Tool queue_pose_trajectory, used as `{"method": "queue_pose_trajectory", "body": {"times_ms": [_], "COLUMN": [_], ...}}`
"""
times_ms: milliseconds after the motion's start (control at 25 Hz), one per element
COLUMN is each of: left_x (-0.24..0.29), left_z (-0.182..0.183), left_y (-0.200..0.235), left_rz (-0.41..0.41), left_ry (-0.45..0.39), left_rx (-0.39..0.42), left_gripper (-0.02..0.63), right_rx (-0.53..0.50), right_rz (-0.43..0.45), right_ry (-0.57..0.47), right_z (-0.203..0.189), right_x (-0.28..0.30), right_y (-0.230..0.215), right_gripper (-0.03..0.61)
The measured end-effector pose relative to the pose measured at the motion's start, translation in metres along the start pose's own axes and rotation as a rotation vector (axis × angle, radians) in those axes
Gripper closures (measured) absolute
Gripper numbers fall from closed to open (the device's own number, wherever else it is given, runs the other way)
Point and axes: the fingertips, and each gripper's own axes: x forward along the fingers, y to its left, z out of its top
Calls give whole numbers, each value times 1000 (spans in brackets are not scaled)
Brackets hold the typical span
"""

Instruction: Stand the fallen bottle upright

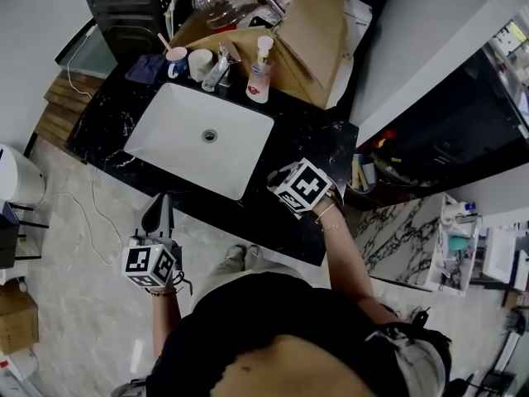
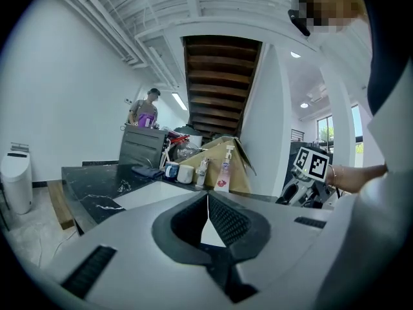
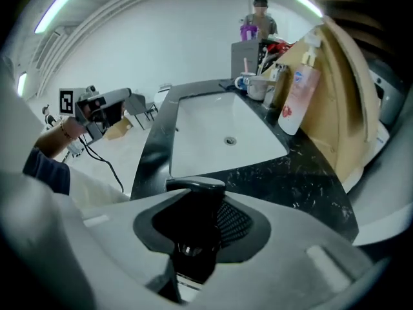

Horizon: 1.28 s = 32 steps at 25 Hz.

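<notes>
Worktop [image 1: 318, 143]: black marble, white sink [image 1: 157, 131] set into its middle.

Back right corner: open cardboard box [image 1: 310, 40]. Back left corner: black crate [image 1: 128, 11].

Left gripper [image 2: 208, 204]: off the worktop, just outside the front edge near the left end, over the floor. Jaws closed together, pads meeting in a thin line, nothing between them.

Right gripper [image 3: 197, 196]: over the front right corner of the worktop, tilted steeply down. Jaws narrow, clamped on a black bottle [image 3: 193, 202]. The bottle's flat end sticks out past the jaw tips toward the sink's front rim. Whether it touches the worktop cannot be told.

Back edge, behind the sink: pump bottle [image 1: 259, 73] with a pink label, upright, just in front of the box. Left of it the tap [image 1: 216, 71], then a white mug [image 1: 201, 63] and a blue mug [image 1: 175, 63], side by side.
</notes>
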Motion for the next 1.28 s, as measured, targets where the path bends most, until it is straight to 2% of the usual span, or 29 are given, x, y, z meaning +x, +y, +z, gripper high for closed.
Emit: {"method": "queue_pose_trajectory", "body": {"times_ms": [240,360,520,680,800,960,1280], "left_x": [20,26,33,37,39,38,37], "left_z": [1,1,1,2,4,3,3], "left_y": [-21,-27,-37,-42,-45,-46,-45], "left_rz": [-75,-99,-133,-154,-162,-160,-138], "left_ry": [12,18,28,35,41,48,46], "left_rx": [27,29,42,54,62,63,64], "left_gripper": [609,609,609,609,609,609,608], "right_rx": [121,185,214,285,277,228,206], "right_rz": [6,-33,-204,-400,-476,-523,-538], "right_ry": [-194,-279,-408,-671,-838,-903,-931], "right_z": [-9,-13,-16,-14,-9,-7,-9], "right_x": [-30,-40,-54,-75,-84,-76,-69], "right_y": [-1,-8,-27,-52,-60,-60,-55], "right_gripper": [479,482,482,482,482,482,480]}}
